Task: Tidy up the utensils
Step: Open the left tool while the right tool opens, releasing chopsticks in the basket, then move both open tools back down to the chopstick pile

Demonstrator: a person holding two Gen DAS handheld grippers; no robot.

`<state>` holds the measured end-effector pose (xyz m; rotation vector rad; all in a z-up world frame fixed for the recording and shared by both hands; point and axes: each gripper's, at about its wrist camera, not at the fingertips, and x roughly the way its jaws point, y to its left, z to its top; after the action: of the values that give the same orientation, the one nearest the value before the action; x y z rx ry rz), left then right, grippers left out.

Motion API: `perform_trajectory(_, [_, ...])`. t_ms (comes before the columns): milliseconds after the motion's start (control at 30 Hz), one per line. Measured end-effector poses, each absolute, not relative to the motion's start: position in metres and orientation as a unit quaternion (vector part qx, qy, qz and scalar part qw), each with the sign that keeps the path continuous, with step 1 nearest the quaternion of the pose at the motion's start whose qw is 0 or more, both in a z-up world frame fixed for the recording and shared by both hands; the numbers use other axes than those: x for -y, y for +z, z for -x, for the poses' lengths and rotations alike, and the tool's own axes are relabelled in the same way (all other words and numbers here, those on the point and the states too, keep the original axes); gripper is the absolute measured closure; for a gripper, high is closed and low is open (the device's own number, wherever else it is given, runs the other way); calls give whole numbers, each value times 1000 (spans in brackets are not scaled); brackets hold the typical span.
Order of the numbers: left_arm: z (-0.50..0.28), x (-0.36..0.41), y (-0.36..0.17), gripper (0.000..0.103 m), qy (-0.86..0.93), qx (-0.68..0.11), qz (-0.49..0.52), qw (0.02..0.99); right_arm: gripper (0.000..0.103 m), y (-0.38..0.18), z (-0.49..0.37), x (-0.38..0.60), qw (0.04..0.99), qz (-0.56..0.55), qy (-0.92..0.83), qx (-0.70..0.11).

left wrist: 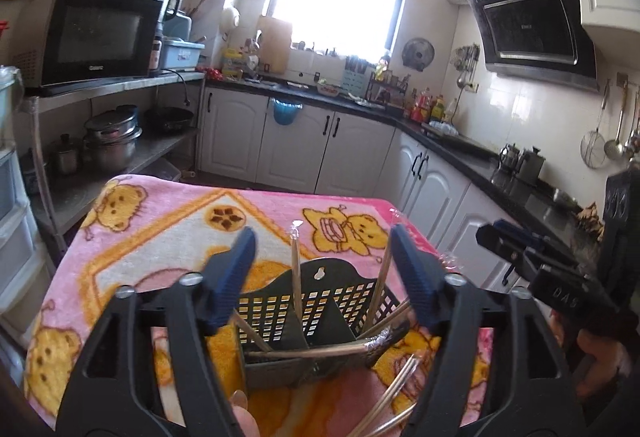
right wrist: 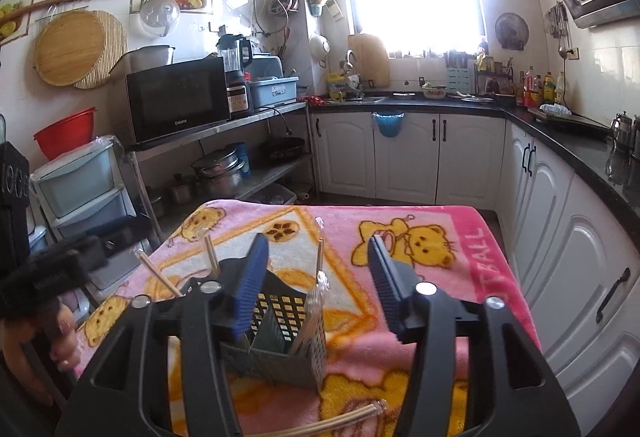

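Observation:
A black perforated utensil holder [left wrist: 320,301] [right wrist: 280,321] stands on a pink bear-print blanket [left wrist: 160,233] [right wrist: 460,301]. Wooden chopsticks [left wrist: 296,277] [right wrist: 319,261] stand upright in its compartments, and a plastic-wrapped bundle [left wrist: 344,349] lies across its front rim. My left gripper [left wrist: 324,269] is open, its blue fingers on either side of the holder without touching it. My right gripper [right wrist: 318,281] is also open with nothing pressed between its pads; its left finger [right wrist: 250,285] overlaps the holder's left side. In the left wrist view the right gripper [left wrist: 496,233] hangs at the right.
More wrapped chopsticks lie on the blanket near the front edge [left wrist: 396,393] [right wrist: 340,419]. A hand [right wrist: 60,345] grips the left tool's body. Behind stand a steel shelf with a microwave [right wrist: 178,101], pots [right wrist: 220,169], white cabinets [right wrist: 404,157] and a dark counter [left wrist: 460,149].

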<state>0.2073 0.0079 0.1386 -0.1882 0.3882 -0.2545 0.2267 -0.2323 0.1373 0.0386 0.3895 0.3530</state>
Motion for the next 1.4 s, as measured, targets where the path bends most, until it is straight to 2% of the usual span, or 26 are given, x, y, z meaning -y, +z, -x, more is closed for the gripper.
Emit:
perform_trajectory(67, [-198,-13,140,20,-121,-187,94,970,45,137,-221,234,966,-18,172,-190])
perform_trajectory(167, [-186,-20,140,11,-112,-186,103,971,40,135,-213,237,967,-19,174,-187])
perform_trajectory(600, [-148,-38,120,11,-91,-199,138,966,28,125,-178,239,968,-9,179,-177])
perform_trajectory(900, [-138,-31,109,10,-77,-200,127,969,26,111,-165,231,965,11,179,-191])
perform_trajectory(1400, [-132,-22,54,10,-82,-264,114,954,25,67,-156,235,957,9,161,-241])
